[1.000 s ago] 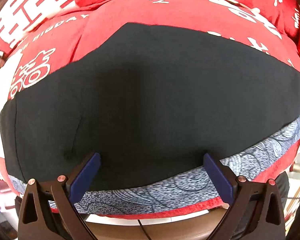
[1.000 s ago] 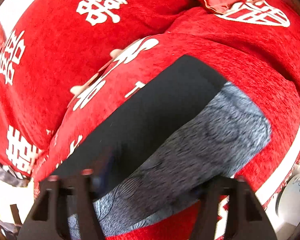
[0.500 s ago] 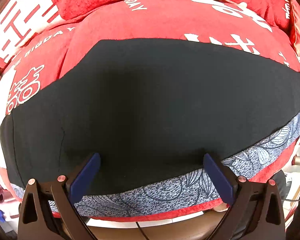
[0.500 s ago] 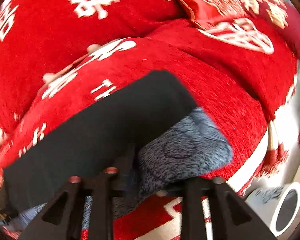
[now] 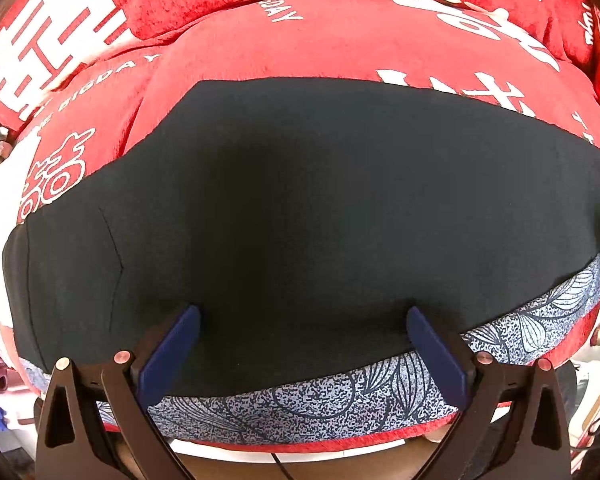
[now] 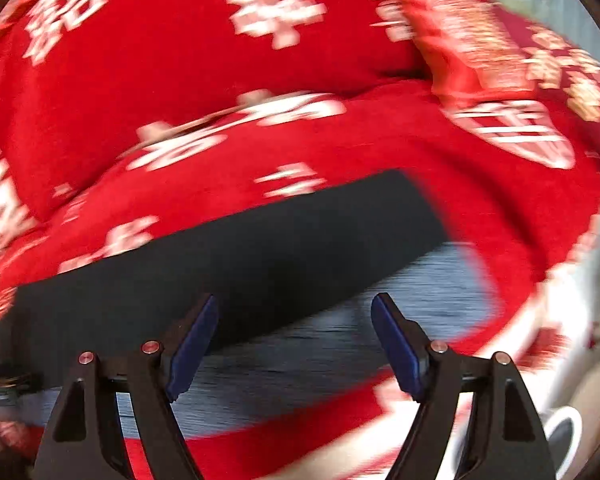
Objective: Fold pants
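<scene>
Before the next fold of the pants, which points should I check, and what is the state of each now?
1. Left gripper open, holding nothing: ok.
2. Right gripper free of cloth: ok, jaws opening, nothing between them.
3. Black pants lie flat on the red cover: ok.
4. Patterned layer even with the black edge: not ok, it sticks out along the near edge.
5. Far end aligned: cannot tell, picture blurred.
</scene>
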`<state>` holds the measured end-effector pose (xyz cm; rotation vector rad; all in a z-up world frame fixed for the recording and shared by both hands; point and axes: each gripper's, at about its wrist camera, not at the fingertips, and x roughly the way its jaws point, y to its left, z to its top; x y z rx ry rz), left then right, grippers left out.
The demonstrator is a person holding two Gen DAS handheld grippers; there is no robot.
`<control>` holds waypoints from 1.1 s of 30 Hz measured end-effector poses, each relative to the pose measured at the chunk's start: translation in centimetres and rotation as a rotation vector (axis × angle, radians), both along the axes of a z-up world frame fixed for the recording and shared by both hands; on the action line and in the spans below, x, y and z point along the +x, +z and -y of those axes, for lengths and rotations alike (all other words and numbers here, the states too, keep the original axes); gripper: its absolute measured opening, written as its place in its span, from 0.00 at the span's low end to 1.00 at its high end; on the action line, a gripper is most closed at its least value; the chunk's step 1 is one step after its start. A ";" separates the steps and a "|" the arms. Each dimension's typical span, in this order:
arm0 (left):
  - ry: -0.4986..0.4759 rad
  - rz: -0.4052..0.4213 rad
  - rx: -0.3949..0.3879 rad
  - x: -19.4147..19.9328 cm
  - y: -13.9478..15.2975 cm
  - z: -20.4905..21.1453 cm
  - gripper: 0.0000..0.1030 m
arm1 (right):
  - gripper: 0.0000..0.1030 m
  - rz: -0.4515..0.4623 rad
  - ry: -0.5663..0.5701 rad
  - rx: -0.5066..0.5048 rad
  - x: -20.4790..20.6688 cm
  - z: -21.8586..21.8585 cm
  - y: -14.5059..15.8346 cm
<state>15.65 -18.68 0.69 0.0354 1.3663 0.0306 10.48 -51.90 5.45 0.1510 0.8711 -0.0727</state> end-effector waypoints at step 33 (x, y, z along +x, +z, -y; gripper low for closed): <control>0.046 0.097 0.024 5.2 0.8 -0.6 1.00 | 1.00 -0.149 0.091 -0.267 6.4 -1.6 -3.0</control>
